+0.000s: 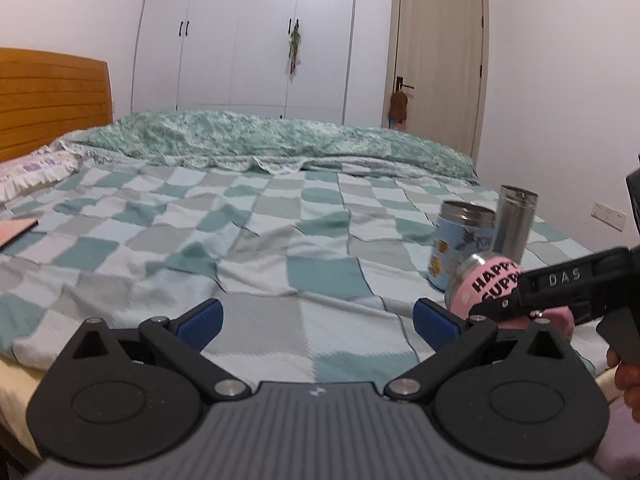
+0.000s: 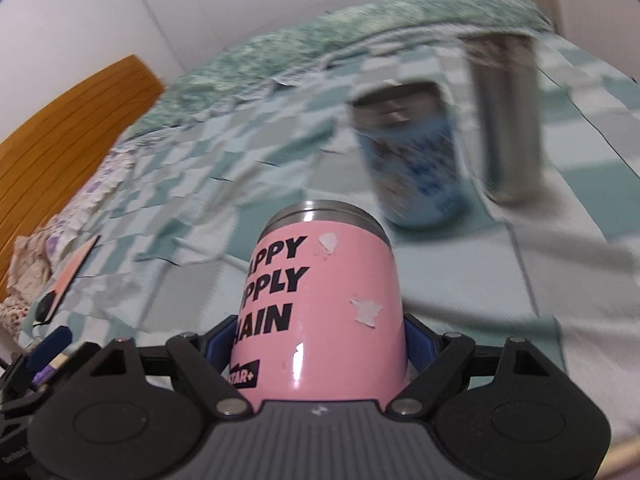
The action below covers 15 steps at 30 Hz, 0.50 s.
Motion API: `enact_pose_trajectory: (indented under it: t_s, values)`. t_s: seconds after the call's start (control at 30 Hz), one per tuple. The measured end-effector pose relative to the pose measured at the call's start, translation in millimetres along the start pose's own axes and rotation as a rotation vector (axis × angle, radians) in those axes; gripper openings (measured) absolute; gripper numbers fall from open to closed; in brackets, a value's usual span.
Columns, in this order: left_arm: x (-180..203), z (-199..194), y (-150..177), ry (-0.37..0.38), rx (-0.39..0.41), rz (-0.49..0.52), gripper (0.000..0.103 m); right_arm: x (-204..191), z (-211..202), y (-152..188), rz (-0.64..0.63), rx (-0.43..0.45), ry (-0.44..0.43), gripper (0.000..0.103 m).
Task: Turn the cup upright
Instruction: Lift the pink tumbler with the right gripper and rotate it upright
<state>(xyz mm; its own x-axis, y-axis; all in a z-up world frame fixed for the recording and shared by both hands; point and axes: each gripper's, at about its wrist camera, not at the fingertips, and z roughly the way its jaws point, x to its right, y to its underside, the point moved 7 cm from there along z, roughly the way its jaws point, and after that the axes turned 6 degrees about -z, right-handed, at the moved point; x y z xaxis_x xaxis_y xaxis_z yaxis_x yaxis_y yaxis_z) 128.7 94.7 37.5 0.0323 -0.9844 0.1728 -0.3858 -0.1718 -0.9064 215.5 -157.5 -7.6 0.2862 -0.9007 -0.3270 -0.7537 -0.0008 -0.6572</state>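
1. My right gripper (image 2: 320, 344) pinches the pink cup (image 2: 320, 308) between its blue pads, low on the body, steel rim pointing away from me; the cup is tilted over the bed.
2. My left gripper (image 1: 318, 318) is spread wide, holding nothing, above the checked blanket (image 1: 240, 240).
3. Beyond the pink cup stand a blue cup (image 1: 460, 248) and a steel tumbler (image 1: 514, 224), both upright, just beside each other.
4. Room: wooden headboard (image 1: 52, 100), white wardrobe (image 1: 248, 36), closed door (image 1: 440, 60).

Glossy pink cup (image 2: 320, 304), metal rim; woven cloth blanket (image 1: 248, 240).
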Motion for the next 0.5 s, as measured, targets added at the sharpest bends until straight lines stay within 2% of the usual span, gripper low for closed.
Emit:
enact_pose_trajectory:
  t_s: [0.07,0.17,0.5]
  values:
    - [6,0,7,0.0,-0.02,-0.005,0.103,10,1,12,0.014,-0.018,0.026,0.083]
    - [15,0,14,0.004,-0.038,0.004,0.103,16,3,19,0.026,-0.006,0.018,0.083]
    - [33,1,20,-0.001,-0.054,0.019,0.103,19,2,14,0.027,-0.014,-0.008,0.085]
